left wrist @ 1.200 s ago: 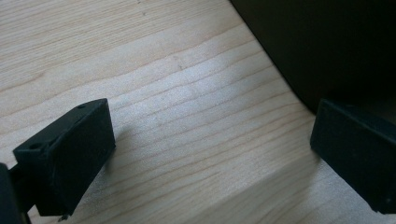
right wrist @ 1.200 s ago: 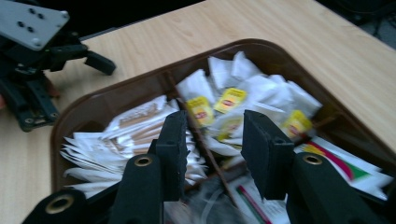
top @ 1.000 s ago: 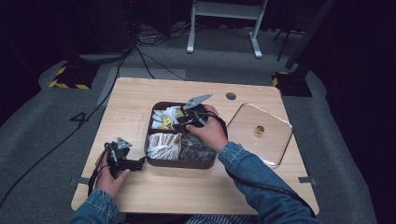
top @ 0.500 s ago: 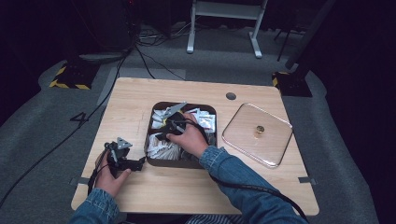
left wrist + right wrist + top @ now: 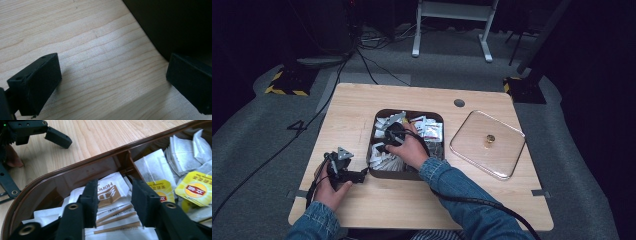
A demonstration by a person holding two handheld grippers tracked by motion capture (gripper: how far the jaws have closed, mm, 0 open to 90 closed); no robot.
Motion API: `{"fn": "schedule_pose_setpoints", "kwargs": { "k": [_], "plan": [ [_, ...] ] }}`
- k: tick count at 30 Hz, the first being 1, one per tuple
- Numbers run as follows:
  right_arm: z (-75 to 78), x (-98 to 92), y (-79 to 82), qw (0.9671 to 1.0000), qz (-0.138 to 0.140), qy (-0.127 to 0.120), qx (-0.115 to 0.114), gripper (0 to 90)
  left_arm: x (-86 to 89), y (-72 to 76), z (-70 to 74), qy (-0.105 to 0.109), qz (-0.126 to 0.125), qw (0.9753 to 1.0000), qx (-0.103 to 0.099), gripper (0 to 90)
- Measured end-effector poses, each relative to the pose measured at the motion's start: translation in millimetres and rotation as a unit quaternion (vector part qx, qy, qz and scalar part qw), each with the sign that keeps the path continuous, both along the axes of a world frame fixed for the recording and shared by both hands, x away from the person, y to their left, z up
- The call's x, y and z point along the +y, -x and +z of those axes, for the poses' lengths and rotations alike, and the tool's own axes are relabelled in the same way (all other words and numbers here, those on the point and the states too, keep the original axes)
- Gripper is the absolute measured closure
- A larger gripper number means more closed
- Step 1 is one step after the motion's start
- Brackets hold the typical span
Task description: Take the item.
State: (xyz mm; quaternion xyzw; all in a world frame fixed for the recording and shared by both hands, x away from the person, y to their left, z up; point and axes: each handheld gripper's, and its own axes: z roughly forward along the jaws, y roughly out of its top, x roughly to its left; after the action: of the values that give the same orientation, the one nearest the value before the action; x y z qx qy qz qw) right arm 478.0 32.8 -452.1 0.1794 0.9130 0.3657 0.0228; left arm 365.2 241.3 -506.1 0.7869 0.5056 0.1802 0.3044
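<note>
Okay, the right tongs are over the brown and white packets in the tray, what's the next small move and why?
Probably lower the right tongs a little and close them on the top brown and white packet. Their jaws stand open, straddling that packet in the near-left compartment of the brown tray, and nothing is held yet. The left tongs rest open on the table, clear of the tray.
</note>
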Motion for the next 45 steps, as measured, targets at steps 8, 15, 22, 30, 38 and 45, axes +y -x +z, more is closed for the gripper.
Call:
{"fn": "schedule_pose_setpoints", "kwargs": {
  "k": [8, 15, 22, 30, 38, 45],
  "plan": [
    [0.7, 3.7, 6.1, 0.9996, 0.019, 0.012, -0.013, 84.3, 0.0, 0.0, 0.0, 0.000, 0.000, 1.0000, 0.000, 0.1],
    [5.6, 5.6, 12.3, 0.9994, 0.025, 0.014, -0.020, 88.9, 0.0, 0.0, 0.0, 0.000, 0.000, 1.0000, 0.000, 0.1],
    [18.6, -1.3, 13.9, 0.9997, 0.021, -0.012, -0.010, 89.3, 0.3, -0.3, 0.3, 0.001, -0.002, 1.0000, 0.003, 0.1],
    [34.2, -13.0, 16.9, 0.9993, 0.017, -0.031, -0.014, 89.4, 0.3, -0.2, 0.3, 0.001, -0.002, 1.0000, 0.003, 0.1],
    [51.1, -33.2, 20.6, 0.9986, 0.007, -0.049, -0.019, 89.5, 0.7, 0.3, 0.0, 0.000, -0.002, 1.0000, 0.000, 0.1],
    [67.9, -61.1, 29.5, 0.9974, -0.004, -0.065, -0.029, 89.4, 0.7, 0.3, 0.0, 0.000, -0.002, 1.0000, 0.000, 0.1]
  ]
}}
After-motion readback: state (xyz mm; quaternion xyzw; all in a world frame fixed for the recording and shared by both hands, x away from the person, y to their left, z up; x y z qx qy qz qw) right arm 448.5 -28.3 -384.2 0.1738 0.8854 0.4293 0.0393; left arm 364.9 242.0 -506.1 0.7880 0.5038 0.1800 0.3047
